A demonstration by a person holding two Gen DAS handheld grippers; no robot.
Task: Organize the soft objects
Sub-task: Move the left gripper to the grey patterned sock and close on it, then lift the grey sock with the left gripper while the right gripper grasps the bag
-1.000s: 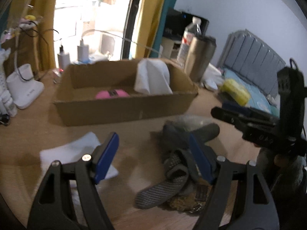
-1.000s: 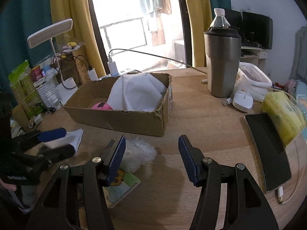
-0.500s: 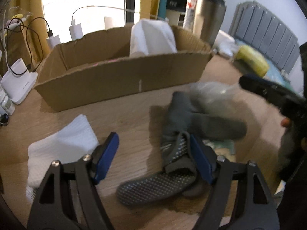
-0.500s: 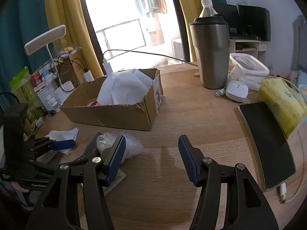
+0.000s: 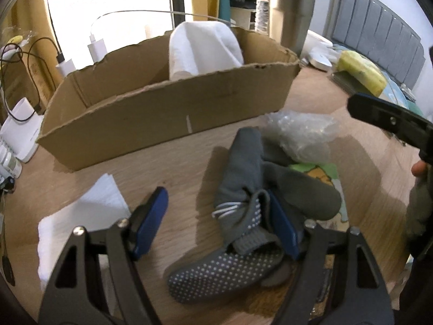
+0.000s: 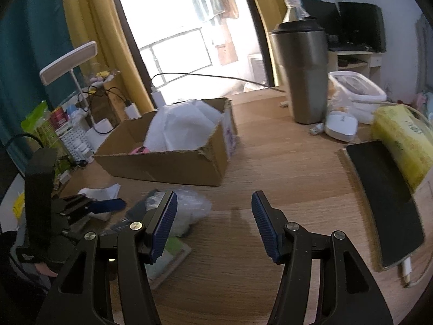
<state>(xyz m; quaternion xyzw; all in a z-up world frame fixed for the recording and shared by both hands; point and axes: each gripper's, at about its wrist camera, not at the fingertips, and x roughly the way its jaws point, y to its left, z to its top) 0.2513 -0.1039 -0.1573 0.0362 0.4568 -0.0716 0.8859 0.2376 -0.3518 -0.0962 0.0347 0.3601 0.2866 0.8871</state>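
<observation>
Left claw tilting steeply down over the grey socks, jaws just closing around them, not yet clenched, right claw hovering released above the tabletop.

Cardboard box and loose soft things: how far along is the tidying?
Done: a white cloth and a pink item sit in the cardboard box. In hand: the left gripper, jaws just closing, straddles the grey socks. Left: the socks, plastic wrap and white tissue.

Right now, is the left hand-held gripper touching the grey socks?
Touching. In the left wrist view, the left hand-held gripper has one blue pad against the grey socks; the other pad stands clear.
</observation>
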